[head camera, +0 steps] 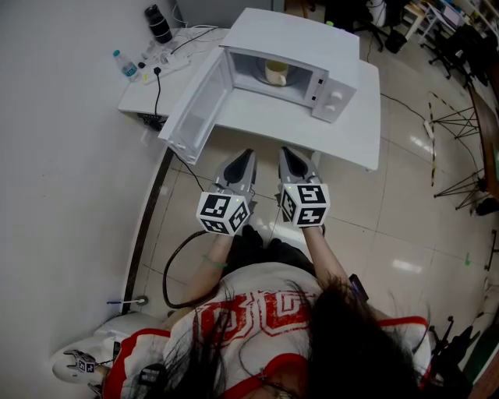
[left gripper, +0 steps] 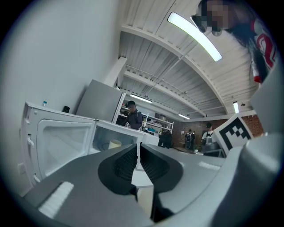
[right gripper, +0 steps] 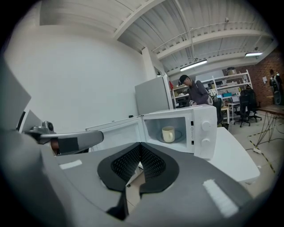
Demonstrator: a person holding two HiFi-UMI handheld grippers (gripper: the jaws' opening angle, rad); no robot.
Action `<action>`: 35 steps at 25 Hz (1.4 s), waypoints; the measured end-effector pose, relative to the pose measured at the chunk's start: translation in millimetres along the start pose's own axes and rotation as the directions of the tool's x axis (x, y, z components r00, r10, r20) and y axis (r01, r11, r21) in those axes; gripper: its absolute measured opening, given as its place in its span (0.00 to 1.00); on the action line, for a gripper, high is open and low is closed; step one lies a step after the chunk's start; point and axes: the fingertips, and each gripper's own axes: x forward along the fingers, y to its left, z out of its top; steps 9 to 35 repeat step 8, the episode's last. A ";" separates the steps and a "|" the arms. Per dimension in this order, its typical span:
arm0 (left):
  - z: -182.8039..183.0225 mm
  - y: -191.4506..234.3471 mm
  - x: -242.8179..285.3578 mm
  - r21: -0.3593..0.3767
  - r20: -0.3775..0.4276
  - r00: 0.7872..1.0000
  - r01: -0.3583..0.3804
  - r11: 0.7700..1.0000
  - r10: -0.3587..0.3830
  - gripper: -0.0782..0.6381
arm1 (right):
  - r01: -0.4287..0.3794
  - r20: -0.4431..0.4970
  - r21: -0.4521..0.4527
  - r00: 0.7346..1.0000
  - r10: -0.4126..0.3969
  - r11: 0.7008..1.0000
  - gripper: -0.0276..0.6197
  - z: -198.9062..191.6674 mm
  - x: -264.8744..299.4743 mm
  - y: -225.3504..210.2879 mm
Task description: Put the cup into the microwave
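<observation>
Floor: pale glossy tiles, running under the furniture and the person
Person: seen from above at the bottom of the head view, in a white shirt with red print, both forearms stretched toward the worktop
Worktop: white, with its near edge just beyond the gripper tips; the right part is bare
Side desk: white, butting against the worktop's left edge, by the wall
Microwave: white, standing on the far left part of the worktop, cavity open toward the person, two round knobs on its right panel
Microwave door: swung fully open to the left, reaching out over the worktop's left edge
Left gripper: off the worktop's near edge, over the floor and pointing at the microwave; jaws drawn together, only a thin slit between the pads, and nothing in it
Right gripper: just beside the left one, off the same near edge; jaws closed tip to tip on nothing
Cup: cream mug, upright on the glass turntable inside the microwave cavity, well apart from both grippers
Black flask: upright at the side desk's far edge
Water bottle: clear with a blue cap, near the side desk's left edge
</observation>
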 end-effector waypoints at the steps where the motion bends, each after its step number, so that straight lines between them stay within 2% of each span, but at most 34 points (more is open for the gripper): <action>1: 0.0 0.2 -0.3 0.000 -0.001 1.000 -0.001 1.000 0.001 0.12 | -0.001 -0.001 0.001 1.000 0.001 1.000 0.05 -0.6 -0.4 0.1; 35: 1.7 3.4 -1.4 -0.009 0.004 1.000 -0.012 1.000 0.012 0.12 | 0.000 -0.006 0.009 1.000 0.000 1.000 0.05 -2.1 -2.5 -2.7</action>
